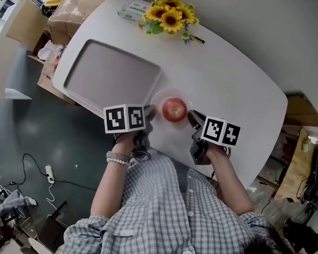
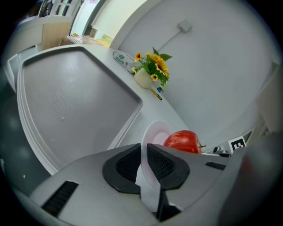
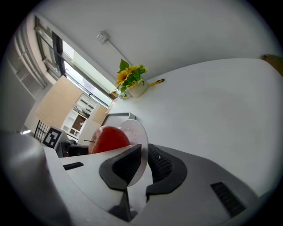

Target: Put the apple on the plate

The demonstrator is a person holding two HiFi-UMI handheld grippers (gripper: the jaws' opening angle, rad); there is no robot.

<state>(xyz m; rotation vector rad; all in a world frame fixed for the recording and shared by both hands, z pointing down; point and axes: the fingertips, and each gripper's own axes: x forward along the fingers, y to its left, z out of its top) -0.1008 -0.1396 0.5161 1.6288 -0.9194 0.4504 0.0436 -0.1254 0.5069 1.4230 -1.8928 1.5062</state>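
- Table [image 1: 242, 76]: white with rounded corners. It carries everything listed below. I see it from above in the head view.
- Tray [image 1: 110, 73]: grey, rectangular and bare. It lies on the left part of the table, and its near right corner is just beside the plate.
- Left gripper [image 1: 149, 114]: I hold it at the plate's left edge. In the left gripper view its jaws [image 2: 144, 150] stand narrow, with the ribbed pads clamped on the plate's rim.
- Right gripper [image 1: 193, 118]: I hold it at the plate's right edge, opposite the left one. In the right gripper view its jaws [image 3: 144, 152] are likewise narrow and pinch the rim between the pads.
- Plate [image 1: 160, 97]: small, round and white. It sits between the two grippers, near the table's front edge, and is gripped on both sides. I cannot tell whether it rests on the table or hangs just above it.
- Sunflowers [image 1: 169, 16]: a yellow bunch in a pale pot [image 2: 142, 79] at the table's far edge, well apart from the plate. A flat packet [image 1: 133, 10] lies just beside the pot.
- Apple [image 1: 174, 109]: red, with its stem showing. It sits on the middle of the plate, and neither gripper touches it.
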